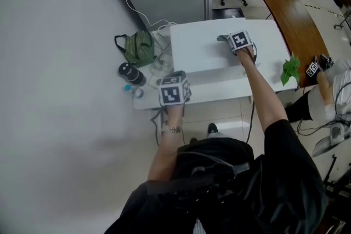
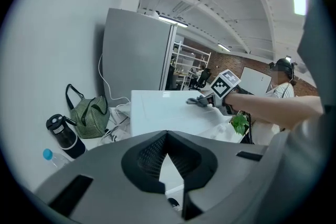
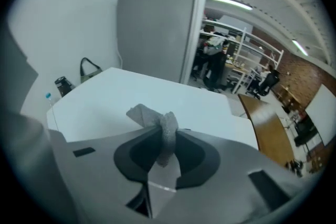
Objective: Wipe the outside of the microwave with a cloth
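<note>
Right gripper [image 3: 164,153] pinches crumpled grey cloth [image 3: 143,116] atop white boxy microwave [image 1: 200,46].
I judge the cloth limp and light, best held at its bunch. My left gripper [image 2: 167,135] is closed, empty.

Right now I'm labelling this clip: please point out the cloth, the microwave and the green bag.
cloth [image 3: 164,127], right gripper view, on its bunched middle.
microwave [image 1: 203,46], head view, on its bare white top.
green bag [image 1: 140,47], head view, on its striped side.
</note>
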Demonstrator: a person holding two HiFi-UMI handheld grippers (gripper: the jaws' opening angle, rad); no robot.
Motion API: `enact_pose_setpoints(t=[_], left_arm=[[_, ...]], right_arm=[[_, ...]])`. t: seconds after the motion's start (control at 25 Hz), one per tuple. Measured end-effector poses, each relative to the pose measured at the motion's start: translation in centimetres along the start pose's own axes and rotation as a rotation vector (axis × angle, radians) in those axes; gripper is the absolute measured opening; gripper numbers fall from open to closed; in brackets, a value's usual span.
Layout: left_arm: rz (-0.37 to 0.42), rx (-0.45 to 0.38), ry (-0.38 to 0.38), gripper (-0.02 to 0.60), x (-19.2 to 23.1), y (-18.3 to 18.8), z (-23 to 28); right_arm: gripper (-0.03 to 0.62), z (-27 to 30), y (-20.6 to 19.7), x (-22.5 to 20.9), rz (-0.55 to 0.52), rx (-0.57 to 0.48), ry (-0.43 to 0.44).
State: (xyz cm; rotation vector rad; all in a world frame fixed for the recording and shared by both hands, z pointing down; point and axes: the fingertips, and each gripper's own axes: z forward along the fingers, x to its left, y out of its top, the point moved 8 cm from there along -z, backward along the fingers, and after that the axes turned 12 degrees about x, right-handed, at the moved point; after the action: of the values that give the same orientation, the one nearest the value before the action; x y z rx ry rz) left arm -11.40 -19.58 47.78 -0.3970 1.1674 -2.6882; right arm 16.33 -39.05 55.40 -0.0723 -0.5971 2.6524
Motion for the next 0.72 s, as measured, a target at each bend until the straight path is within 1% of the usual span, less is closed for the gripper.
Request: enact_pose_setpoints(t=[0.08, 0.16, 0.28, 0.4, 0.48, 0.56, 0.6, 0.64, 0.72], left_arm=[[0.009, 0.003, -0.015, -0.006, -0.6, 0.1, 0.4], [0.014, 0.009, -0.028, -0.006, -1.1, 0.0, 0.7], [0.012, 0.015, -0.038, -0.006, -1.2, -0.4, 0.8], [0.001, 0.002, -0.027, -0.006, -0.5, -0.5, 0.2], [-0.01, -0.004, -0.013, -0.006, 0.3, -0.6, -0.2], [-0.018, -0.004, 0.004, -0.006, 0.9, -0.8, -0.5], [-0.019, -0.002, 0.012, -0.006, 1.1, -0.9, -0.5], [-0.02, 0.001, 0.019, -0.006, 1.3, -1.0, -0.5], [-0.02, 0.007, 0.027, -0.006, 1.5, -1.2, -0.7]], right_arm=[[0.071, -0.9, -2.3, -5.1, 0.061, 0.042, -0.107], [0.071, -1.5, -3.9, -8.1, 0.095, 0.053, -0.16], [0.071, -1.8, -5.1, -10.0, 0.12, 0.077, -0.208], [0.069, -2.0, -4.7, -9.5, 0.118, 0.101, -0.243], [0.069, -2.4, -3.5, -7.0, 0.086, 0.098, -0.257], [0.069, -2.8, -1.9, -2.4, 0.036, 0.073, -0.224], [0.07, -3.0, -0.9, 0.9, -0.008, 0.045, -0.178], [0.069, -3.2, 0.3, 4.9, -0.073, -0.012, -0.097], [0.071, -3.6, 2.7, 13.6, -0.222, -0.157, 0.095]])
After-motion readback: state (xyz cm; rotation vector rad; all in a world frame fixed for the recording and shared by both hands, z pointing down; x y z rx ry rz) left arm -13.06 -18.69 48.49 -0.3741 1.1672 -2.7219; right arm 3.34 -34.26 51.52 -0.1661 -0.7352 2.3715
